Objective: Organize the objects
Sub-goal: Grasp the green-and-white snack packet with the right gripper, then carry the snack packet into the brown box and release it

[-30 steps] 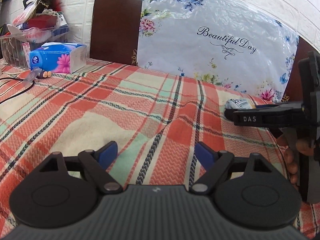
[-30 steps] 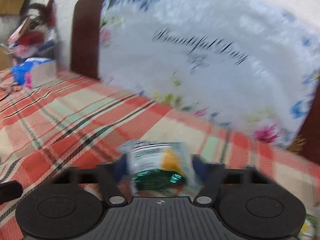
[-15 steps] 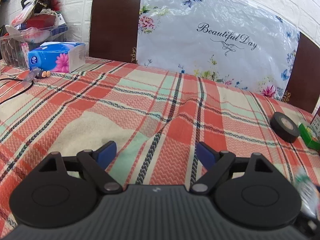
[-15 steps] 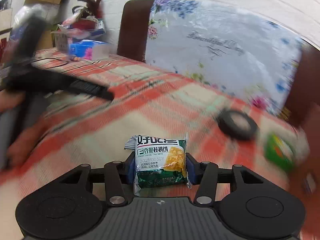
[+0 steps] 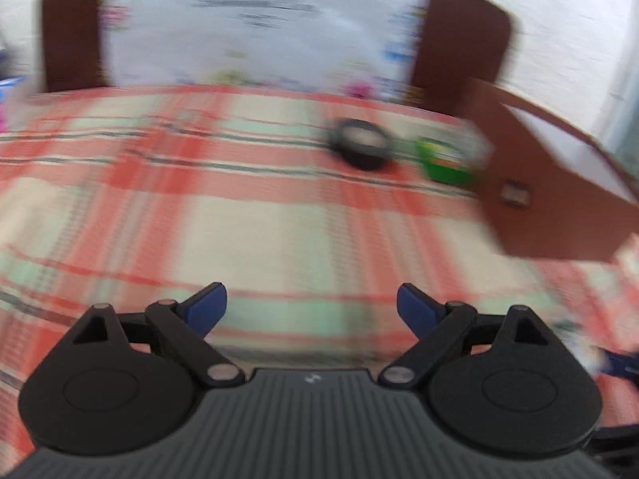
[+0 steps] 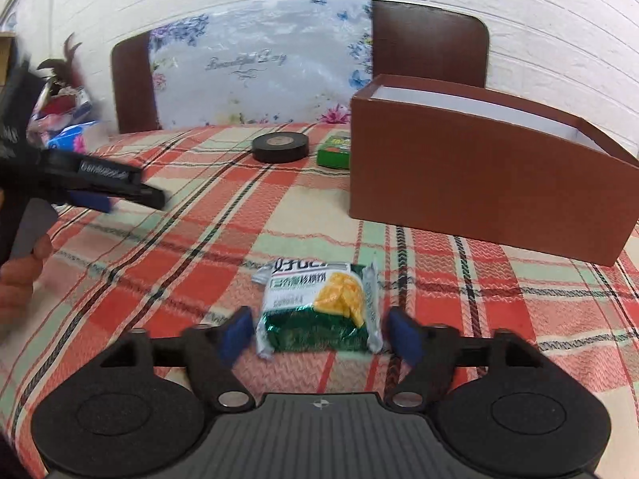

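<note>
A green and white snack packet [image 6: 319,307] lies on the plaid tablecloth [image 6: 179,279] between the blue pads of my right gripper [image 6: 321,337]. The jaws are opening and the pads stand clear of the packet on both sides. A brown open box [image 6: 479,175] stands at the right. Left of it lie a black tape roll [image 6: 280,147] and a small green box [image 6: 335,149]. My left gripper [image 5: 311,311] is empty with its jaws opening, well short of the blurred tape roll [image 5: 361,147] and green box [image 5: 445,161]. It also shows at the left edge as the left gripper [image 6: 127,195].
Two brown chair backs [image 6: 429,42] stand behind the table, with a flowered plastic sheet [image 6: 255,72] leaning on one. A blue tissue pack [image 6: 68,137] and a bin of clutter sit at the far left. A hand [image 6: 20,275] holds the left gripper's handle.
My right gripper swung right toward the brown box, set the snack packet on the cloth and opened off it. The left view has turned right, bringing the tape roll and box into sight.
</note>
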Demonstrator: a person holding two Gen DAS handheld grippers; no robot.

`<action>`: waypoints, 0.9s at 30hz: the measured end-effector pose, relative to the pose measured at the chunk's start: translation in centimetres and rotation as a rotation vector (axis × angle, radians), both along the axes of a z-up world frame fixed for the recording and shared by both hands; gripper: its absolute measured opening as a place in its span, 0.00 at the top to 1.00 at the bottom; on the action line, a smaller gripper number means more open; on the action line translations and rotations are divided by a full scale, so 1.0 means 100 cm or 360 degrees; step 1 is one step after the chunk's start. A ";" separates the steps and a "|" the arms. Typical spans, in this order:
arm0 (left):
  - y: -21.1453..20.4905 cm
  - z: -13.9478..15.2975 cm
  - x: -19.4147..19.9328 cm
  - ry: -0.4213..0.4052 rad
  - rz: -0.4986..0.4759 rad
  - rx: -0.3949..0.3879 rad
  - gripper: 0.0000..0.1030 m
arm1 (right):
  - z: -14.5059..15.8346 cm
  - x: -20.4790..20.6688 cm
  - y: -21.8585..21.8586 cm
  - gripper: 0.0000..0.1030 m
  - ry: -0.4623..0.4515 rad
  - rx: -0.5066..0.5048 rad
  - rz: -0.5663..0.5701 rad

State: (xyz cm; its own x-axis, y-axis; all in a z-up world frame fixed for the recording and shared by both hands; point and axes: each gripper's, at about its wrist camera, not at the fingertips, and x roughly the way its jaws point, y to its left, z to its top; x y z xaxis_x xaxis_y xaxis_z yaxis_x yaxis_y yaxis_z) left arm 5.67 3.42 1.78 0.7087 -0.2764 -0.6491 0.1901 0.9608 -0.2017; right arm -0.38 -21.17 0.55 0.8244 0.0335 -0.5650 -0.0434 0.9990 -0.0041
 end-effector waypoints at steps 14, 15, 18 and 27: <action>-0.105 -0.001 -0.014 0.0297 -0.0486 -0.0058 0.44 | -0.001 0.009 -0.013 0.54 -0.0004 0.0052 0.0050; -0.109 0.003 -0.013 0.0324 -0.0538 -0.0115 0.57 | 0.000 0.008 -0.016 0.55 -0.0022 0.0077 0.0036; -0.120 0.022 -0.013 0.0269 -0.0566 -0.0105 0.57 | 0.012 0.003 -0.026 0.56 -0.0158 0.0075 -0.0020; -0.194 0.091 0.020 -0.0101 -0.0722 -0.0092 0.53 | 0.069 0.026 -0.084 0.56 -0.0540 -0.0099 -0.0233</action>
